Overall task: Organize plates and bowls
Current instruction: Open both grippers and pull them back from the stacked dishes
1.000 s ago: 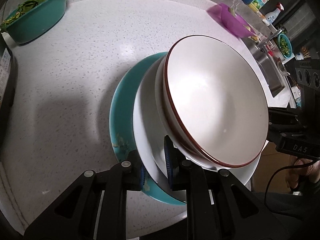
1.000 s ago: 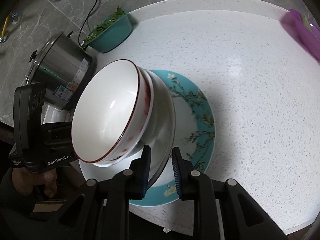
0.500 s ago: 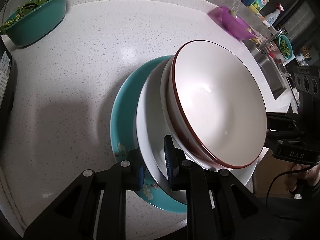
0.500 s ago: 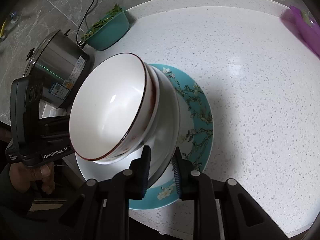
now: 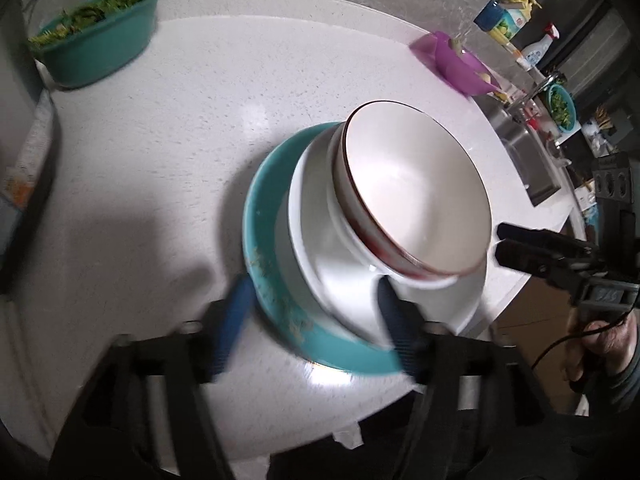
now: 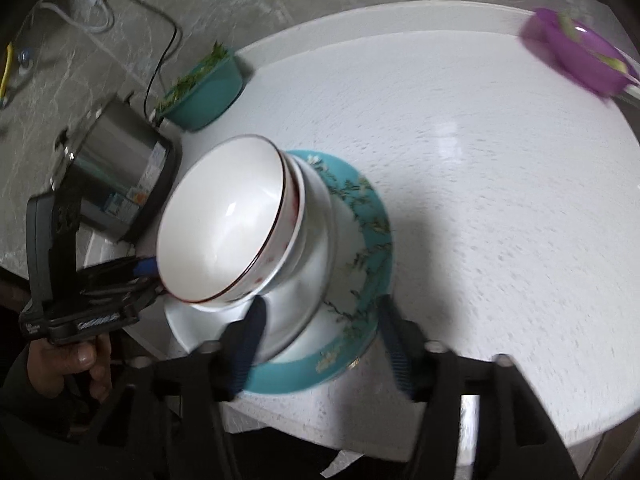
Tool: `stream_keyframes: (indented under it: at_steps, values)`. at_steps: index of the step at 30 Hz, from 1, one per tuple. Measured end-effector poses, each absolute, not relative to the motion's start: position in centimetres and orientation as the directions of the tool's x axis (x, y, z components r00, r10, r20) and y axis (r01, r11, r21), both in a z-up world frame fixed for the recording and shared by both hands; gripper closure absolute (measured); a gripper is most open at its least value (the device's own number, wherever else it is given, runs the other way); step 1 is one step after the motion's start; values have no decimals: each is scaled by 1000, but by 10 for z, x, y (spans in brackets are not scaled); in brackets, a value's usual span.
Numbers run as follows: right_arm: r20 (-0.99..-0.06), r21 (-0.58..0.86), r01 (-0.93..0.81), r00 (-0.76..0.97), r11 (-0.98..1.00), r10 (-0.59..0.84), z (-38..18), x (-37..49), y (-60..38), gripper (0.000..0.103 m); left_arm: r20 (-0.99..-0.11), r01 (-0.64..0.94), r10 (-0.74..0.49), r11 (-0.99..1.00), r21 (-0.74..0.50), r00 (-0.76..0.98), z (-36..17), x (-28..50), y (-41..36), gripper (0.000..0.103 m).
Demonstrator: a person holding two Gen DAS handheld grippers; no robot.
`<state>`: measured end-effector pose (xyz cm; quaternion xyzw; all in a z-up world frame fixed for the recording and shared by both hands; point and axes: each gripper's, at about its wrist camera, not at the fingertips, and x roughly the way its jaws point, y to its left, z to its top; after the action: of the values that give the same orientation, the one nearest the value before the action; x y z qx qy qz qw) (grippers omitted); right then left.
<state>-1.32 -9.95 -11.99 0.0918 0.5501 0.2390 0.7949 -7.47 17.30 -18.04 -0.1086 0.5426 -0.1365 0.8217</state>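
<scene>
A stack stands on the white counter: a teal flowered plate [image 5: 260, 240] [image 6: 360, 240] at the bottom, a white plate [image 5: 312, 240] [image 6: 296, 304] on it, and two nested white bowls with a red rim [image 5: 416, 196] [image 6: 224, 220] on top. My left gripper [image 5: 316, 320] is open, its blue-padded fingers on either side of the plates' rims. My right gripper [image 6: 320, 340] is open too, its fingers spread around the plates' rims on the opposite side of the stack. Each gripper also shows in the other's view, the right one [image 5: 536, 248] and the left one [image 6: 136, 272] both close to the stack.
A teal basin of greens [image 5: 100, 48] [image 6: 204, 92] stands at the counter's back. A steel cooker [image 6: 116, 168] sits beside it. A purple bowl [image 5: 460, 64] [image 6: 576, 56] is at the far side, with a sink and bottles [image 5: 532, 120] beyond. The counter edge is close below the stack.
Both grippers were shut on the plates' rims and have opened wide. The stack now rests on the counter, and both views have drawn back a little.
</scene>
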Motion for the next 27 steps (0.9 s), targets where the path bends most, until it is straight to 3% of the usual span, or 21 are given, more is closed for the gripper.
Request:
stream_keyframes:
  at_steps: [2, 5, 8, 17, 20, 27]
  values:
    - [-826, 408, -252, 307, 878, 472, -112, -22, -109, 20, -836, 110, -354, 934, -340, 419, -164, -83, 175, 9]
    - [-822, 405, -225, 334, 886, 461, -104, -33, -119, 12, -806, 80, -332, 938, -337, 490, -141, -91, 177, 0]
    - [-802, 391, -221, 395, 893, 449, -90, -41, -126, 0, -788, 34, -284, 948, -318, 546, -125, -100, 175, 0]
    - [-766, 340, -206, 506, 918, 397, -46, -62, -128, 0, -802, -68, -38, 993, -98, 596, -82, -125, 133, 0]
    - [-775, 281, -181, 535, 942, 335, -29, -70, -125, 0, -747, -21, -79, 992, -123, 660, -65, -142, 116, 0]
    - [-766, 190, -97, 608, 977, 210, 9, -93, -121, 0, -731, -2, -47, 998, -67, 681, -44, -153, 98, 0]
